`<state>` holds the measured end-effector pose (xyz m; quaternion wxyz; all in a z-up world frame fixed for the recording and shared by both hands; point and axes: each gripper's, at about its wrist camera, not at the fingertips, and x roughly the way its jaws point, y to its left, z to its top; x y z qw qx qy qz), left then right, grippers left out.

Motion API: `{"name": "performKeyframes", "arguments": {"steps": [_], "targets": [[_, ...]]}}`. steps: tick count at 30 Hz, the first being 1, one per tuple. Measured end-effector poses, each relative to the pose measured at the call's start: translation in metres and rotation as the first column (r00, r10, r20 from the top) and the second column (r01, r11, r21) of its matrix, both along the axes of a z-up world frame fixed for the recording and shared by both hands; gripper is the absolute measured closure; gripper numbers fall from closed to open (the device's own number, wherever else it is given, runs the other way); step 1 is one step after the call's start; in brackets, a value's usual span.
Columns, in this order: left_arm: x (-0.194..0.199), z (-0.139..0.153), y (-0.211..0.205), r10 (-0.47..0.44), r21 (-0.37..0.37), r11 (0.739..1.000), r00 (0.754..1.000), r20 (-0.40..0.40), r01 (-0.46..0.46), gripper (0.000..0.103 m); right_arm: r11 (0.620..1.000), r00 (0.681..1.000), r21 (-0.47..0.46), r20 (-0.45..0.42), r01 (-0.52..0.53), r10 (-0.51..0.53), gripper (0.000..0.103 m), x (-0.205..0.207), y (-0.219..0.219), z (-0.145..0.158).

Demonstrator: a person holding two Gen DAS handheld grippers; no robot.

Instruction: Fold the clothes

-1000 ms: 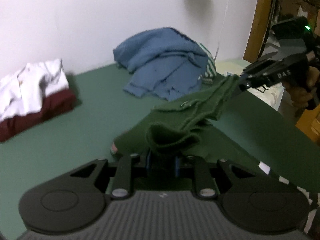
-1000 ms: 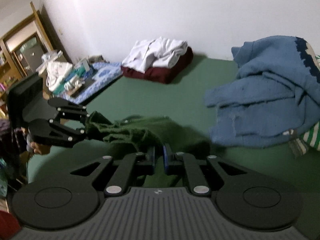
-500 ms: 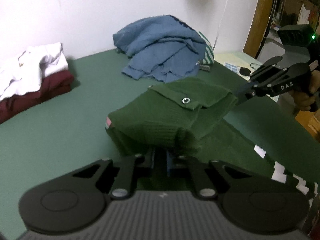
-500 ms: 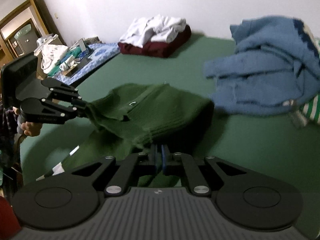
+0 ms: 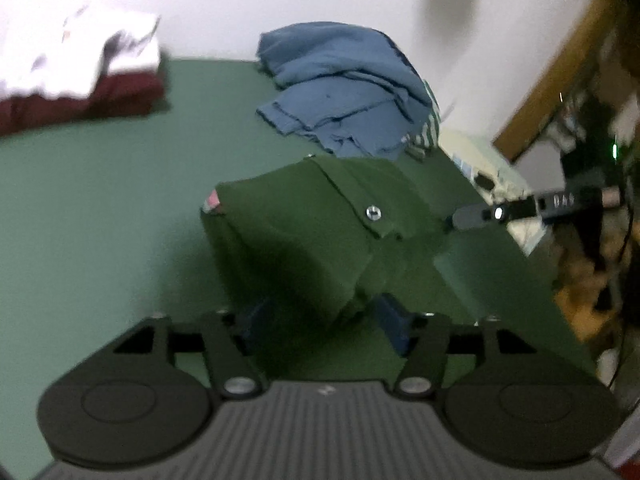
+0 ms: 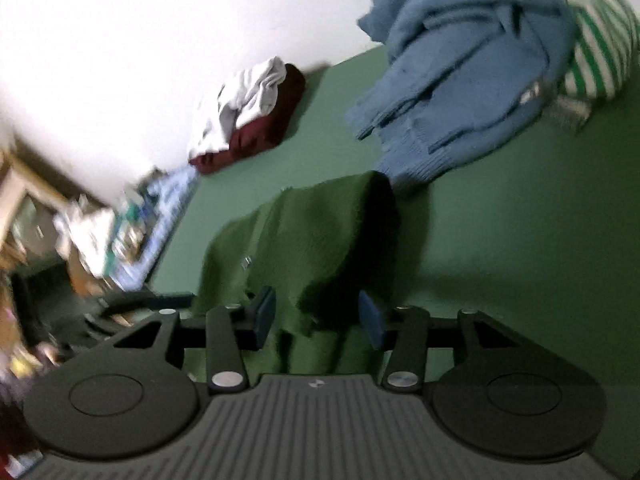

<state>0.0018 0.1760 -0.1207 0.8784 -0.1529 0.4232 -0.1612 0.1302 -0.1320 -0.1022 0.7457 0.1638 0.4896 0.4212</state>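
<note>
Dark green garment [image 5: 320, 216], blue sweater [image 5: 344, 84], maroon fold [image 5: 80, 100] under white cloth [image 5: 80, 60], green-and-white striped top [image 6: 592, 48]

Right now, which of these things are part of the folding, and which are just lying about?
In the job:
- green garment
- left tool, open
- right tool, open

Lying about:
- blue sweater
- striped garment
- white and maroon stack
- clutter beside the bed

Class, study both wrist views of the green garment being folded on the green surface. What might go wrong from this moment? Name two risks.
1. Both hand-held grippers, left and right, stand open with the green garment bunched between their fingers; pulling back may snag it and undo the fold.
2. The garment lies close to the blue sweater; sliding it farther may tangle the two.
</note>
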Motion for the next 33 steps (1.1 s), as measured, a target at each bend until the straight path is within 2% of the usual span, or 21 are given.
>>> {"name": "performKeyframes", "arguments": {"steps": [2,3,4,5,6,8,9,14,16,19,23,25,26,27,28,29,30,32,33], "targets": [[0.011,-0.007,-0.006,0.01,-0.023,1.0,1.0,-0.025,-0.01,0.037,0.999,0.997,0.026,-0.062,0.038,-0.036,0.051,0.005,0.006,-0.007],[0.016,-0.009,-0.009,0.011,-0.021,1.0,1.0,-0.028,-0.011,0.058,0.998,0.996,0.029,-0.083,0.048,-0.045,0.055,0.007,0.01,-0.01],[0.021,-0.011,-0.013,0.012,-0.002,1.0,1.0,-0.026,-0.012,0.078,0.999,0.995,0.018,-0.089,0.042,-0.04,0.064,0.007,0.016,-0.013],[0.025,-0.013,-0.016,0.012,0.017,1.0,1.0,-0.027,-0.012,0.08,0.999,0.995,0.007,-0.095,0.036,-0.035,0.073,0.007,0.021,-0.015],[0.027,-0.014,-0.015,0.013,0.019,1.0,1.0,-0.028,-0.013,0.085,1.0,0.995,-0.008,-0.097,0.03,-0.031,0.088,0.007,0.026,-0.017],[0.028,-0.013,-0.012,0.014,0.018,1.0,1.0,-0.024,-0.014,0.091,1.0,0.995,-0.02,-0.094,0.023,-0.025,0.09,0.005,0.027,-0.017],[0.027,-0.011,-0.01,0.014,0.017,1.0,1.0,-0.018,-0.013,0.099,1.0,0.996,-0.012,-0.092,0.02,-0.021,0.091,0.002,0.025,-0.014],[0.005,0.012,0.009,0.002,-0.01,1.0,1.0,0.027,-0.002,0.099,0.999,0.998,0.051,-0.069,-0.005,0.008,0.091,-0.019,0.008,0.009],[-0.001,0.011,0.013,-0.002,-0.038,0.999,1.0,0.008,0.002,0.099,1.0,0.999,0.023,-0.052,-0.013,0.014,0.091,-0.029,0.006,0.009],[-0.003,-0.001,0.008,-0.009,-0.014,1.0,1.0,-0.024,0.009,0.099,0.999,0.999,-0.046,-0.035,-0.029,0.027,0.095,-0.039,0.01,0.0],[0.0,-0.011,0.002,0.0,0.003,1.0,0.999,-0.043,0.0,0.099,0.997,1.0,-0.082,-0.012,-0.01,0.009,0.095,-0.045,0.012,-0.009],[0.0,-0.012,0.001,0.002,0.003,1.0,0.999,-0.04,-0.002,0.099,0.997,1.0,-0.072,-0.009,0.001,-0.002,0.094,-0.044,0.01,-0.008],[0.0,-0.012,0.002,0.002,0.001,1.0,0.999,-0.039,-0.002,0.099,0.998,1.0,-0.061,-0.009,0.008,-0.009,0.091,-0.043,0.009,-0.007],[0.0,-0.012,0.002,0.002,-0.002,1.0,0.999,-0.037,-0.002,0.098,0.998,1.0,-0.056,-0.01,0.022,-0.023,0.083,-0.041,0.009,-0.006],[0.001,-0.012,0.002,0.005,-0.004,1.0,0.999,-0.037,-0.005,0.098,0.998,0.999,-0.049,-0.014,0.042,-0.043,0.061,-0.038,0.009,-0.005],[0.002,-0.012,0.003,0.009,-0.005,1.0,0.999,-0.037,-0.009,0.097,0.997,0.998,-0.039,-0.023,0.064,-0.065,0.051,-0.035,0.009,-0.006],[0.003,-0.013,0.004,0.017,-0.01,1.0,0.999,-0.042,-0.017,0.093,0.996,0.996,-0.024,-0.035,0.083,-0.083,0.047,-0.031,0.009,-0.008],[0.007,-0.015,0.006,0.029,-0.03,0.999,0.998,-0.055,-0.031,0.088,0.993,0.99,0.018,-0.078,0.115,-0.113,0.057,-0.023,0.011,-0.015],[0.007,-0.015,0.006,0.035,-0.04,0.999,0.998,-0.052,-0.037,0.081,0.991,0.987,0.026,-0.097,0.134,-0.131,0.062,-0.021,0.011,-0.018]]}}
